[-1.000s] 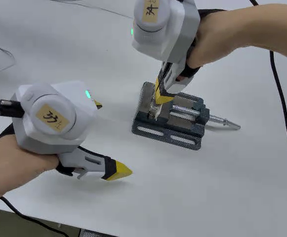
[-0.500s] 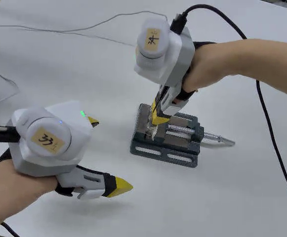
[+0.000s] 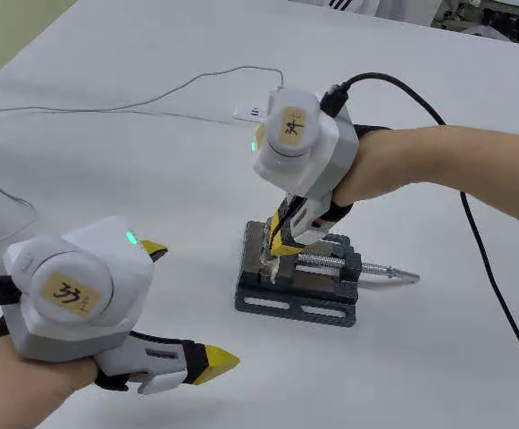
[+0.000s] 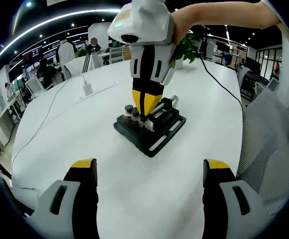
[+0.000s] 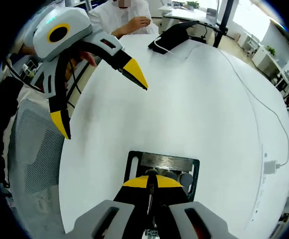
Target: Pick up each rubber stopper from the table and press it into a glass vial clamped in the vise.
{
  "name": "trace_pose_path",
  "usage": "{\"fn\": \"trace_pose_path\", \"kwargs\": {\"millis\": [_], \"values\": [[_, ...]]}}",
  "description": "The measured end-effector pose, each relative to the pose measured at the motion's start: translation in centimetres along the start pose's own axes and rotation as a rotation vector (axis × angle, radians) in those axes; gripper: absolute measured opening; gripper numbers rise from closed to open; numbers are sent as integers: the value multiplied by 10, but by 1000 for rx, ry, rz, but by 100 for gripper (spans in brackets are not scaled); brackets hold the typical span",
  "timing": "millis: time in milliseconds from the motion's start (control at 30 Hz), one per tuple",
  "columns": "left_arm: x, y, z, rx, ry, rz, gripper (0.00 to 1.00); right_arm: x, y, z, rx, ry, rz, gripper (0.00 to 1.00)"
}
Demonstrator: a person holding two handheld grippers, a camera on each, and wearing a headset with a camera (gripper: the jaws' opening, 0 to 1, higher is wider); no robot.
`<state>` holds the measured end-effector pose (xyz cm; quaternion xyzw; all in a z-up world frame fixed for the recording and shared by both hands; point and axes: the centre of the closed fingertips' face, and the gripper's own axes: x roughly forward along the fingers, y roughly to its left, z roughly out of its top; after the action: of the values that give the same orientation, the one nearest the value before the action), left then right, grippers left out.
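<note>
The vise (image 3: 297,284) stands on the table (image 3: 134,170). The right gripper (image 3: 277,253) is over its left end, at the vials (image 4: 132,111). The left gripper (image 3: 186,306) is left of it and nearer. A cable's plug (image 3: 246,113) lies well behind it.

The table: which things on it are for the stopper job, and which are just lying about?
For the job:
- vise
- vials clamped in it
- right gripper, shut, tips down at the vials
- left gripper, open, off to one side

Just lying about:
- white cable
- white plug at its end
</note>
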<state>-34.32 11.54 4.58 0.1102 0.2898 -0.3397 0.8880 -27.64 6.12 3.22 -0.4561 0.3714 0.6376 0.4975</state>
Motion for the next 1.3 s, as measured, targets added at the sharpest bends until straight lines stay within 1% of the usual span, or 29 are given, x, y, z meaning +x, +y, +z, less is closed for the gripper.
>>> {"fn": "trace_pose_path", "kwargs": {"millis": [33,100,200,267,300,333,367,400,433,500,533,567,633,700,767,800,833,867,933,967,1033,1067,1100,1200,1300], "values": [[-1,0,1,3,-1,4,86,0,0,0,-7,-11,-6,0],[-2,2,2,4,-4,12,86,0,0,0,1,-25,-14,0],[-4,3,5,1,-11,21,86,-1,0,1,3,-69,-31,0],[-5,4,6,-1,-11,27,86,-1,1,0,-9,-85,-37,0],[-5,4,6,-1,-11,29,87,-2,1,0,-2,-95,-41,0],[-6,4,6,-1,-11,32,87,-2,2,-1,2,-94,-36,0],[-6,4,7,0,-12,34,87,-3,3,-3,7,-94,-35,3],[-6,4,7,-2,-14,37,87,-2,8,-6,22,-93,-25,14],[-6,4,8,-4,-14,37,86,-3,11,-7,19,-102,-25,19],[-7,4,8,-4,-15,41,86,-6,15,-8,11,-137,-55,25],[-7,3,7,-7,-16,44,86,-9,16,-7,45,-178,-73,28],[-7,3,8,-10,-19,45,87,-10,19,-5,67,-213,-79,32],[-7,2,9,-23,-35,44,87,-15,25,-6,116,-276,-92,43],[-7,1,9,-26,-35,44,87,-17,26,-14,147,-299,-118,53],[-6,0,8,-29,-42,41,87,-18,28,-22,160,-309,-140,58],[-6,-1,8,-42,-48,37,87,-20,31,-27,188,-325,-150,60],[-6,-2,7,-50,-49,35,88,-22,33,-29,199,-338,-156,60],[-6,-2,7,-54,-54,34,88,-25,35,-32,215,-362,-171,62],[-7,-2,5,-64,-56,34,89,-28,38,-38,241,-376,-185,67],[-8,-2,4,-67,-59,34,89,-31,40,-42,263,-394,-199,69],[-9,-2,3,-74,-62,33,90,-33,45,-47,304,-423,-206,75],[-10,-2,1,-78,-62,34,90,-35,49,-51,333,-448,-213,79],[-11,-1,0,-79,-62,35,90,-35,52,-55,336,-451,-213,82],[-15,0,-3,-81,-55,42,91,-36,65,-70,383,-464,-226,88],[-17,2,-3,-85,-56,49,91,-35,78,-80,424,-479,-232,95]]}}
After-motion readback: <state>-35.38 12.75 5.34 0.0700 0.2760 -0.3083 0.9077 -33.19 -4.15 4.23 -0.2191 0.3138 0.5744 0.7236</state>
